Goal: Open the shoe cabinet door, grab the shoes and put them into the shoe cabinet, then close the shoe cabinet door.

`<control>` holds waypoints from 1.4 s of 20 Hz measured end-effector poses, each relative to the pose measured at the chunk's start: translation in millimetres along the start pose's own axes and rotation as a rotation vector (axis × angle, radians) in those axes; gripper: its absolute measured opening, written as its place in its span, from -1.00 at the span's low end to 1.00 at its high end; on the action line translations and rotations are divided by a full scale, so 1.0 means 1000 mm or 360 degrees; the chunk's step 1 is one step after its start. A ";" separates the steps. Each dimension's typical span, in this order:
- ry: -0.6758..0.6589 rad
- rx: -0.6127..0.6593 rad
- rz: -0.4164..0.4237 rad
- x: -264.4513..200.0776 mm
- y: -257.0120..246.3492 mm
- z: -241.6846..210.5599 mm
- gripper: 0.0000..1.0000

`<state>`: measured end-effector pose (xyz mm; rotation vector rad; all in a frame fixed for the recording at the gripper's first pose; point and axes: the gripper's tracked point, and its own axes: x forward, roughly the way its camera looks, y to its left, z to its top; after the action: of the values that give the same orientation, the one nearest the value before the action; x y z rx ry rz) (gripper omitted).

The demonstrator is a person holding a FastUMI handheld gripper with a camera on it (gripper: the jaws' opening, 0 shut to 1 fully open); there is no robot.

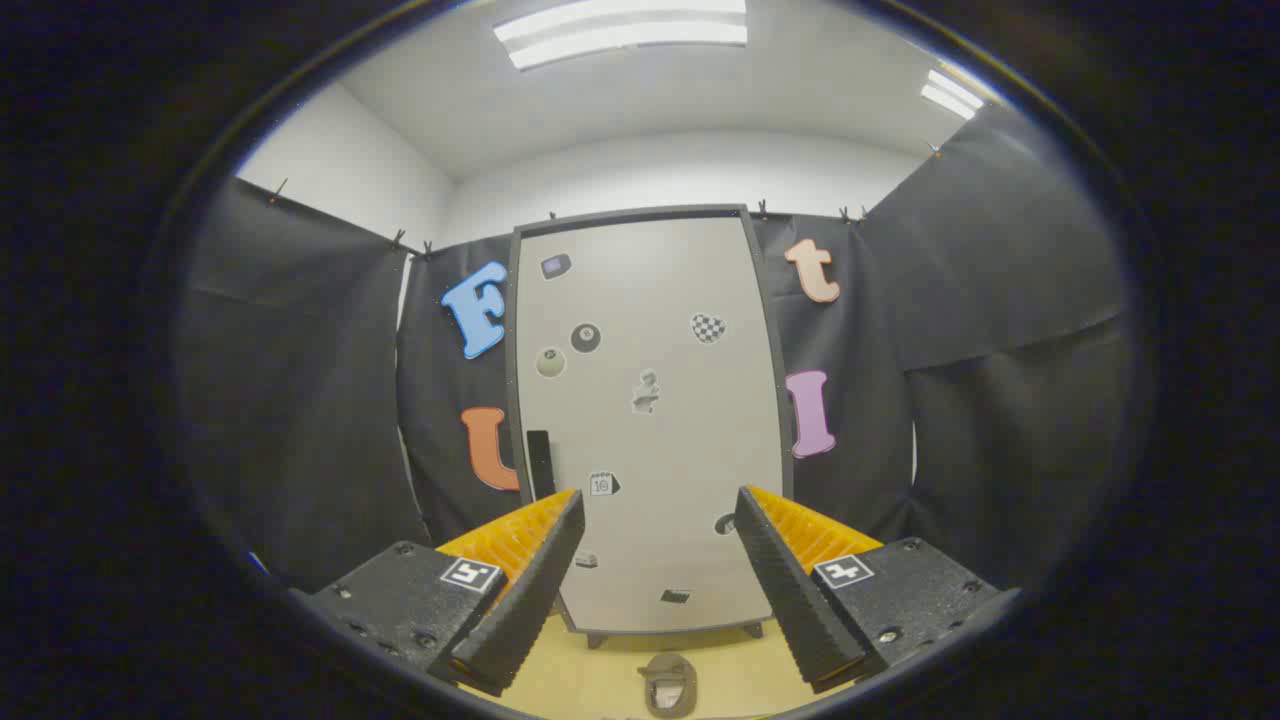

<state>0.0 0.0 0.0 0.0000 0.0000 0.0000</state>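
**Cabinet Shut, Shoe Waiting as Tongs Line Up on the Door**

The tongs [660, 580] hang released, the two fingers spread wide with nothing between them, aimed at the shoe cabinet [650, 420] that stands upright against the booth's dark cloth wall. Its pale door, framed in a dark edge and dotted with small stickers, is closed, so whatever lies inside cannot be seen. A dark vertical handle [540, 463] sits low on the door's left side, just above and beyond the left finger's tip; that looks the natural place to take hold, and a slim rigid bar of that kind should bear a firm pinch without slipping much. The door itself appears a stiff, light panel, likely to swing on hinges at the opposite side, though the hinges are not visible.

On the yellowish floor [600, 680] in front of the cabinet's short feet, between the fingers and nearer than the door, lies a single grey shoe [668, 685], seen toe-on and partly cut off. It seems soft and light, apt to fold under pressure; the heel collar or the rim of the opening would probably give the surest grip. Whether a second shoe lies nearby cannot be told. By the look of things, no step of the task has been completed.
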 end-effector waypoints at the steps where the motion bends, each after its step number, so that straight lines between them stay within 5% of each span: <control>1: 0.0011 0.0024 -0.0003 0.001 -0.005 0.000 0.97; 10: -0.0081 -0.0059 -0.0079 0.002 -0.029 0.019 0.97; 17: -0.0114 -0.0056 -0.0012 0.006 -0.005 0.028 0.98; 28: -0.0034 -0.0010 0.0054 0.078 0.045 0.019 0.97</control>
<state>77.5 44.7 19.0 -0.0066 -0.0213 0.0338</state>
